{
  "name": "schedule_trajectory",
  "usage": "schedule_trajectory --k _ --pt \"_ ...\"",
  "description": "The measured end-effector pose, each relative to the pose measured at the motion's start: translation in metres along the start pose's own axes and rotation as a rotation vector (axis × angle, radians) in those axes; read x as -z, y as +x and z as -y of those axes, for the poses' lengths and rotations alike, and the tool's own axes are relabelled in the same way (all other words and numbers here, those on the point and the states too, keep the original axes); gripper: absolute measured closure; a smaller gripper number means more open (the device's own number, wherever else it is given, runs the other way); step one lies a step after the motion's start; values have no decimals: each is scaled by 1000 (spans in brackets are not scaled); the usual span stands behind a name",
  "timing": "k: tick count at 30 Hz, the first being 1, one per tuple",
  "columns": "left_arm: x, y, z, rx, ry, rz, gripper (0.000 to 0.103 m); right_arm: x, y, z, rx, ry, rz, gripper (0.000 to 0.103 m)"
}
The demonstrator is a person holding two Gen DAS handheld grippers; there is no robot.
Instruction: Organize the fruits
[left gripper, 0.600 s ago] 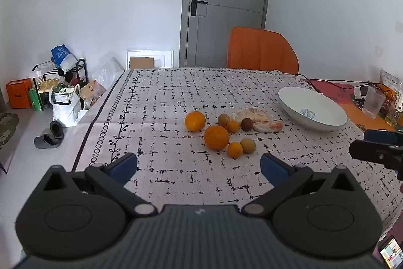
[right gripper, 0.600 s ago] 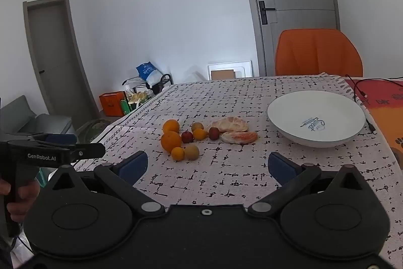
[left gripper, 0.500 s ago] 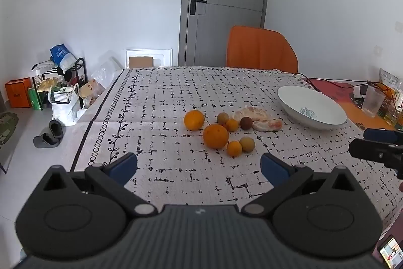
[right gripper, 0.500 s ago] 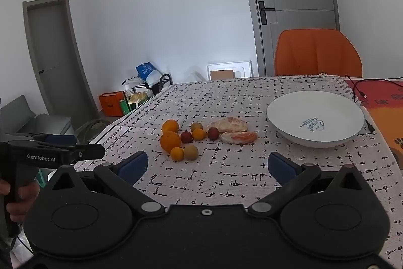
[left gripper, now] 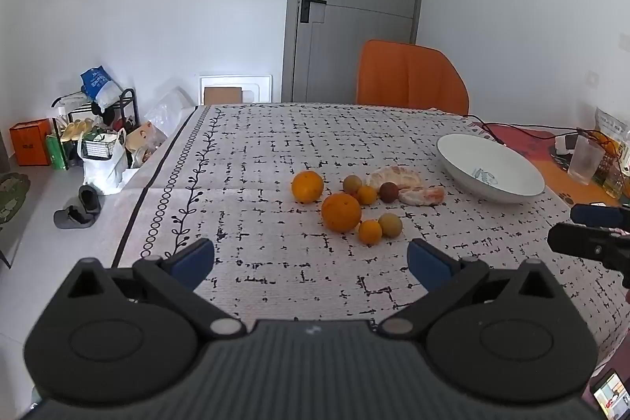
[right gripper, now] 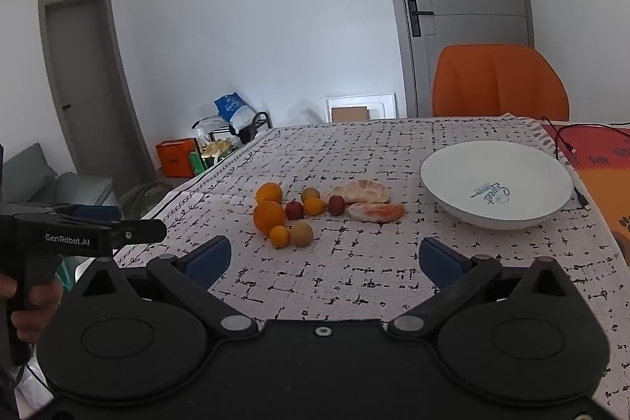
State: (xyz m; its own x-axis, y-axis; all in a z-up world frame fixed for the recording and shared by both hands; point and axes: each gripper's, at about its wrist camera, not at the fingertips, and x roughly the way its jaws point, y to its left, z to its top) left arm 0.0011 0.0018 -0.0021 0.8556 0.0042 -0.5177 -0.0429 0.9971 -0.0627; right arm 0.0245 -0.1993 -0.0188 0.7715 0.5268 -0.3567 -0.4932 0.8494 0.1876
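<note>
Across the patterned desk [left gripper: 275, 152] lay a cluster of oranges [left gripper: 341, 212] and peeled segments [right gripper: 376, 212] beside a white bowl [right gripper: 496, 184], while both the left gripper [left gripper: 311, 258] and right gripper [right gripper: 325, 258] hovered with jaws spread wide, holding nothing.

Matt plastic tools over woven cloth, glossy glaze and dimpled peel.

My left gripper [left gripper: 311, 260] and my right gripper [right gripper: 323, 258] look like matt black plastic, ribbed on the left one's top, with smooth blue pads [left gripper: 193, 258] on the fingers and small bright metal pivot pins. The tablecloth [left gripper: 275, 152] is a woven, slightly rough fabric with a printed black pattern. The bowl [right gripper: 453, 180] is white, smooth and glazed, ceramic by its sheen. The oranges [left gripper: 341, 212] have dimpled, faintly shiny skin; the peeled segments [right gripper: 376, 212] look soft and fibrous. The chair [right gripper: 500, 81] is covered in smooth matt orange material. The cup [left gripper: 586, 158] is clear, glass or plastic.
</note>
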Motion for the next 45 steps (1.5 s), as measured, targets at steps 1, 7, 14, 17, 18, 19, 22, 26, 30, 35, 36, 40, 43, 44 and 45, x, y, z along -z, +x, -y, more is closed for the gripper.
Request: schedule_trajectory --k 1,7,14,17,18,19,22,26,30,35,36,40,43,44,45 --pt "0 0 0 0 0 0 0 0 0 0 1 -1 1 0" --pt "0 -1 -1 0 -2 -2 0 0 1 0 0 -2 0 0" --pt "0 -1 -2 1 -1 2 0 0 0 0 0 -2 2 0" --pt "0 -1 -2 2 -1 1 0 0 0 1 1 0 4 0" --pt "0 -1 -2 1 1 1 0 0 0 1 1 0 3 0" --pt "-1 -1 -2 1 1 0 0 0 0 1 3 0 1 0" --pt "0 -1 -2 3 0 1 0 0 0 1 5 2 0 0" --pt "0 -2 -2 3 2 4 0 -1 -1 1 5 0 4 0" --pt "0 -2 -1 1 -1 3 0 0 0 1 6 2 -1 0" --pt "0 -2 -1 0 -1 3 0 0 0 2 6 2 -2 0" --pt "0 -2 -2 1 -1 3 0 0 0 2 6 1 -1 0" --pt "-1 -2 -2 1 -1 3 0 0 0 2 7 2 -4 0" --pt "-1 -3 -1 2 0 2 0 0 0 1 7 1 -3 0" --pt "-1 -3 -1 2 1 2 0 0 0 1 8 1 -3 0" --pt "-1 -2 -2 2 1 3 0 0 -1 1 7 0 -3 0"
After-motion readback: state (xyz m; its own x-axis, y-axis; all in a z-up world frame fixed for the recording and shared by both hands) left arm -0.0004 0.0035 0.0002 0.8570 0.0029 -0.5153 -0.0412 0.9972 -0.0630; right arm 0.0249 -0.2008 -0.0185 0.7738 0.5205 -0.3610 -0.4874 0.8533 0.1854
